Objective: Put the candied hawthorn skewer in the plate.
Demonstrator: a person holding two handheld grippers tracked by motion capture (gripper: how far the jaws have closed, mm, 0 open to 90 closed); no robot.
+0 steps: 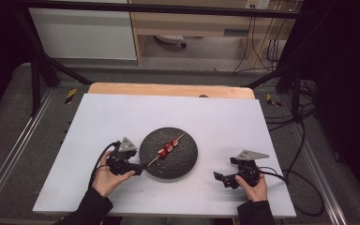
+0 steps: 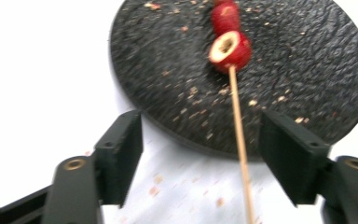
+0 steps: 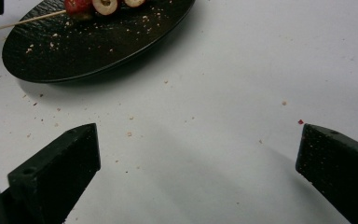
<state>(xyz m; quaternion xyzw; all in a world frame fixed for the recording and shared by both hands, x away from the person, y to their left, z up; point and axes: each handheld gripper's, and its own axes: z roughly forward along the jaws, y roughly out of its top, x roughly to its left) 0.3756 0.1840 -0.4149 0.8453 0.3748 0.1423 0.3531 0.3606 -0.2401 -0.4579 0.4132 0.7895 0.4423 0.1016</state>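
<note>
A round black plate (image 1: 183, 159) sits at the middle of the white table top. On it lies a thin wooden skewer (image 1: 168, 149) threaded with red fruit slices (image 2: 230, 48); its bare stick (image 2: 237, 116) runs off the plate's near-left rim. My left gripper (image 1: 138, 169) is at that rim, open, and the stick passes between its jaws (image 2: 205, 140) nearer the right one, touching neither. My right gripper (image 1: 222, 180) rests open to the right of the plate, with bare table between its jaws (image 3: 198, 154). The plate (image 3: 98, 42) and fruit (image 3: 105, 5) lie ahead and to its left.
Crumbs are scattered on the plate and the white board (image 1: 122, 117) around it. A wooden table edge (image 1: 168, 89) shows behind the board. Black frame posts stand at both back corners and cables (image 1: 300, 154) trail along the right side.
</note>
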